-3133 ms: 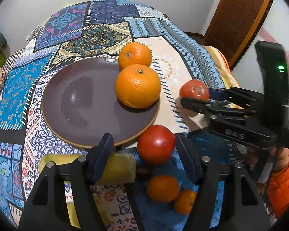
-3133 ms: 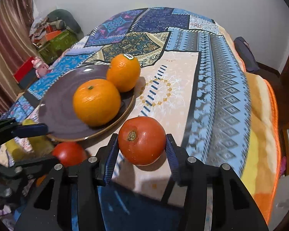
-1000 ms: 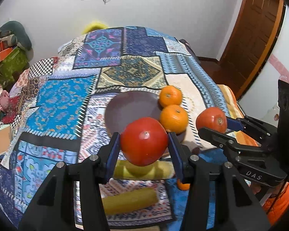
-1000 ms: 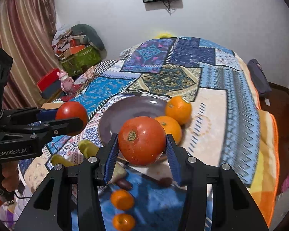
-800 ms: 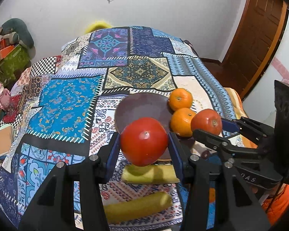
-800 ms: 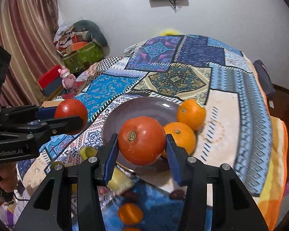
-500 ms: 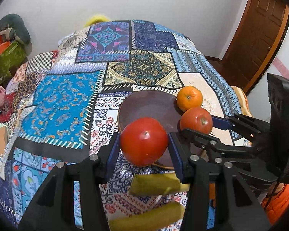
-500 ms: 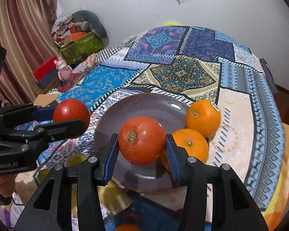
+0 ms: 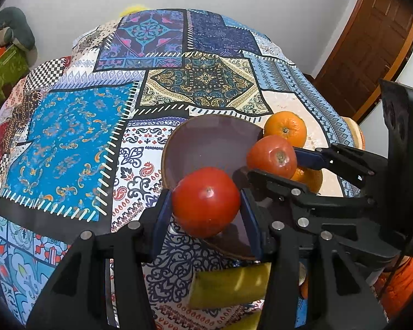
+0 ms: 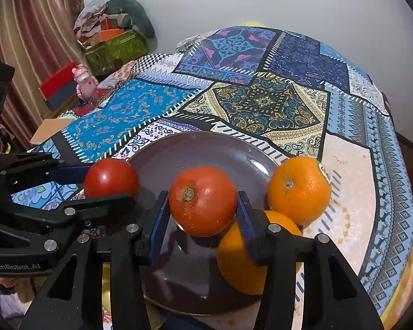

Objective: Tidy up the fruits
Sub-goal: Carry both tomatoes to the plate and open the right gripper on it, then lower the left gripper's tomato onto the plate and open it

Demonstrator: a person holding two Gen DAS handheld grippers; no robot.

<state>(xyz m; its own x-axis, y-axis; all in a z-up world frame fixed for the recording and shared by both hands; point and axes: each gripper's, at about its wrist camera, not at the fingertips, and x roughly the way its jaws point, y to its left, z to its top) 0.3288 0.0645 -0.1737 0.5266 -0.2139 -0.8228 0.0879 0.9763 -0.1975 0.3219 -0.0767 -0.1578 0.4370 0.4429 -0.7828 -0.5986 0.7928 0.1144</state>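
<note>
Two glossy red tomatoes, one [image 9: 206,201] clamped in the left claw [image 9: 206,214], one [image 10: 203,200] in the right claw [image 10: 203,220]

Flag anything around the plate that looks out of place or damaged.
Nothing looks damaged or spilled. One oddity: the far orange sits at the rim of the plate, seemingly half off it, while the near orange lies inside. Each gripper, left and right, holds an intact tomato above the plate.
</note>
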